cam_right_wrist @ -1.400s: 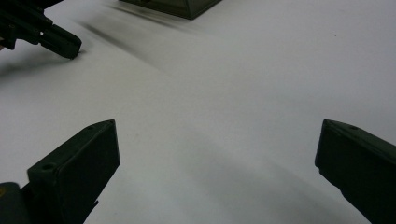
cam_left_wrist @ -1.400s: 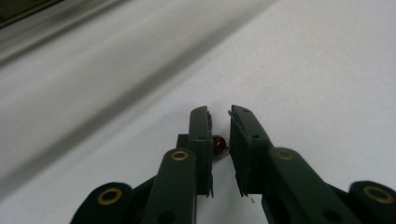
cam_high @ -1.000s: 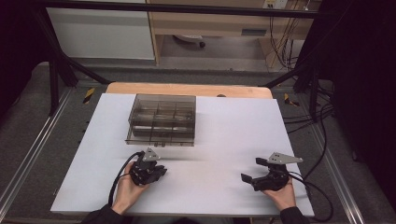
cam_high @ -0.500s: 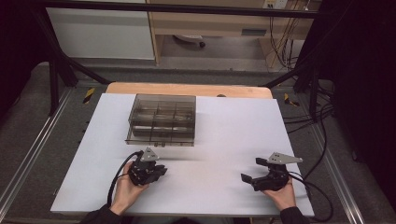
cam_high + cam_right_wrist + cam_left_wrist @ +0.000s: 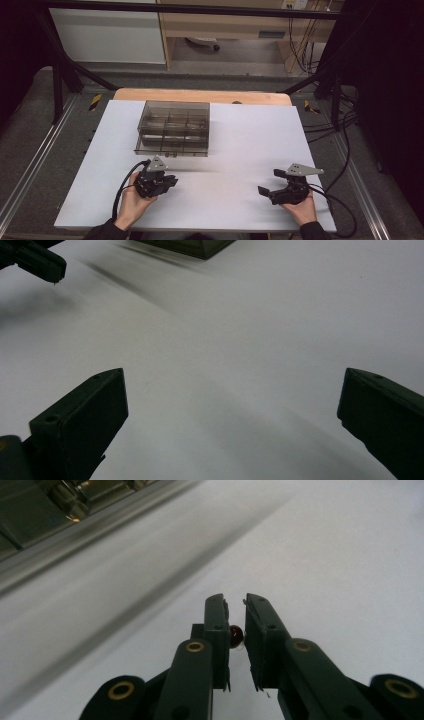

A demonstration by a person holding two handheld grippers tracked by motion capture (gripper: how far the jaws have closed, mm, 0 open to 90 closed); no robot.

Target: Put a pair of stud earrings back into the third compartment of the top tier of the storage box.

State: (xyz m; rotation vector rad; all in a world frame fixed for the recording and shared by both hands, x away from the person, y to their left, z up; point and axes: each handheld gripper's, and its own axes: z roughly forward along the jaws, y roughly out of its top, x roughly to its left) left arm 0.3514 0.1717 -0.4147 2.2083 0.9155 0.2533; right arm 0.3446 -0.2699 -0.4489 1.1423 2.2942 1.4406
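Left tongs [image 5: 236,625] clamped on small dark red bead [image 5: 236,635] at lower centre, right tongs [image 5: 232,425] wide apart and empty over tabletop [image 5: 240,150]; bead liable to slip and roll short of box [image 5: 173,129].

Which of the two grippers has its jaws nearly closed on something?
The left gripper: its jaws pinch a small dark red bead. The right gripper has jaws spread wide, with nothing between.
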